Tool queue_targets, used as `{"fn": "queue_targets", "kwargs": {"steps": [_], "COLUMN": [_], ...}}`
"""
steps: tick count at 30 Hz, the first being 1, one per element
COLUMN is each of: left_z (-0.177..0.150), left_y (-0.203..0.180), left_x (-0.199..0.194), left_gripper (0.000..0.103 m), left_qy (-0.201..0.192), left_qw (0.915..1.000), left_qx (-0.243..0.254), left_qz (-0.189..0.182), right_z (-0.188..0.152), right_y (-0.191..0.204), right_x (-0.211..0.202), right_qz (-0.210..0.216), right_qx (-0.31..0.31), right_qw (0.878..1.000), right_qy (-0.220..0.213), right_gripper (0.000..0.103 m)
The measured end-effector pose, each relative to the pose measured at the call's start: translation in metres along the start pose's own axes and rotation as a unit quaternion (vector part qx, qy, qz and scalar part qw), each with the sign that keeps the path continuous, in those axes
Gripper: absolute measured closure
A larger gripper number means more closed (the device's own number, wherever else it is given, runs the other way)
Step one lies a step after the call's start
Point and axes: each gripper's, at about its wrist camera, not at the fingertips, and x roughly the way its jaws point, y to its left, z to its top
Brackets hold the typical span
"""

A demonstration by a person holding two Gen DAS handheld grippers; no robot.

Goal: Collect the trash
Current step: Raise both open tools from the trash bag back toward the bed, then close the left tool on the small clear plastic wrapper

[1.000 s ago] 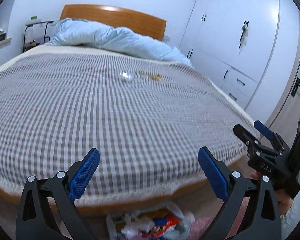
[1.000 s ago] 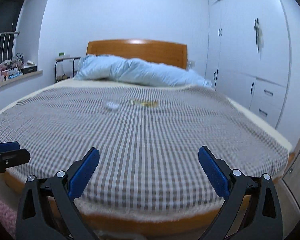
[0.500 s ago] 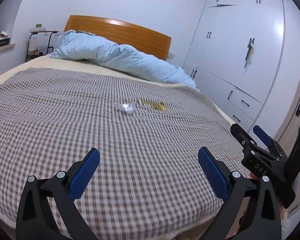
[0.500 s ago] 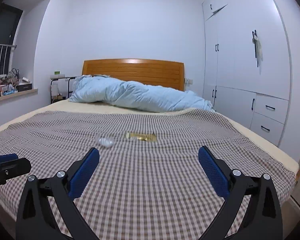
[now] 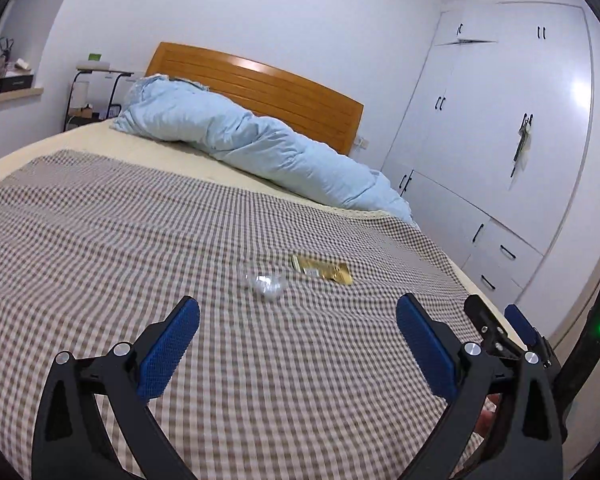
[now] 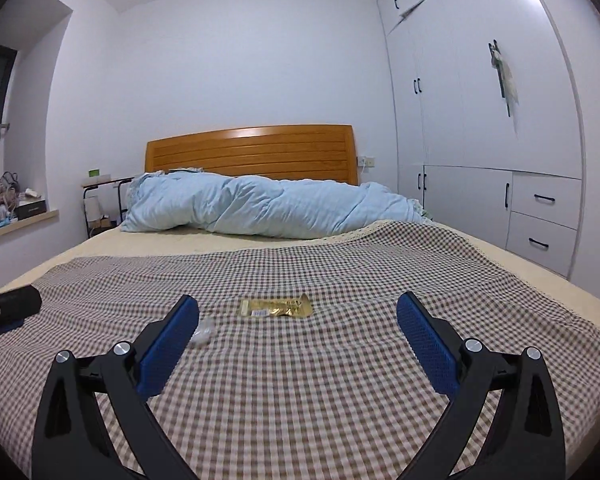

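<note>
I held my left gripper and right gripper above the checked bedcover, both sets of jaws spread wide and empty. The approach step was in hand. Ahead lay a clear plastic scrap and, just beyond, a gold wrapper; in my judgement the next move called for lowering onto one and closing.

the left gripper hangs over the checked bedspread, its blue-padded jaws spread wide with nothing between them. ahead of it, toward the middle of the bed, lies a crumpled clear plastic scrap, with a gold wrapper just beside it on the right. near the bed's right edge the right gripper pokes in. a pale blue duvet is heaped against the wooden headboard.
</note>
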Motion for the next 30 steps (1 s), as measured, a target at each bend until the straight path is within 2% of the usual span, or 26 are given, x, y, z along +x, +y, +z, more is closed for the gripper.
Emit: {"fn": "queue_targets", "kwargs": {"steps": [5,11,15,17,20,22,25,27,28,30], "left_z": [0.006,0.017,0.035,0.043,0.052,0.053,0.048,0.039,0.033,0.016], "left_y": [-0.001,0.005,0.009,0.008,0.007,0.010,0.018,0.024,0.027,0.033], "left_x": [0.034,0.068,0.099,0.117,0.150,0.176,0.221,0.253,0.264,0.281], "left_gripper": [0.008,0.008,0.008,0.008,0.008,0.008,0.008,0.008,0.008,0.008], "left_qy": [0.018,0.034,0.043,0.050,0.067,0.088,0.122,0.147,0.156,0.176], "left_qw": [0.9997,0.9988,0.9971,0.9961,0.9955,0.9946,0.9911,0.9870,0.9854,0.9823], "left_qx": [0.014,0.036,0.058,0.066,0.059,0.043,0.019,0.007,0.003,0.003], "left_qz": [-0.001,0.007,0.024,0.031,0.032,0.033,0.051,0.065,0.067,0.065], "right_z": [0.004,0.020,0.038,0.047,0.054,0.051,0.030,0.012,0.001,-0.004], "right_y": [0.005,0.003,-0.004,-0.004,0.004,0.007,-0.003,-0.016,-0.021,-0.024], "right_x": [0.034,0.059,0.083,0.104,0.139,0.165,0.192,0.191,0.190,0.201], "right_qz": [-0.004,-0.003,-0.016,-0.016,-0.014,-0.022,-0.032,-0.035,-0.052,-0.083], "right_qx": [-0.021,-0.032,0.003,0.036,0.053,0.068,0.122,0.162,0.164,0.121], "right_qw": [1.000,0.999,1.000,0.999,0.998,0.997,0.990,0.986,0.985,0.989], "right_qy": [0.010,-0.002,-0.008,0.004,0.022,0.042,0.062,0.034,0.013,0.034], "right_gripper": [0.008,0.008,0.008,0.008,0.008,0.008,0.008,0.008,0.008,0.008]}}
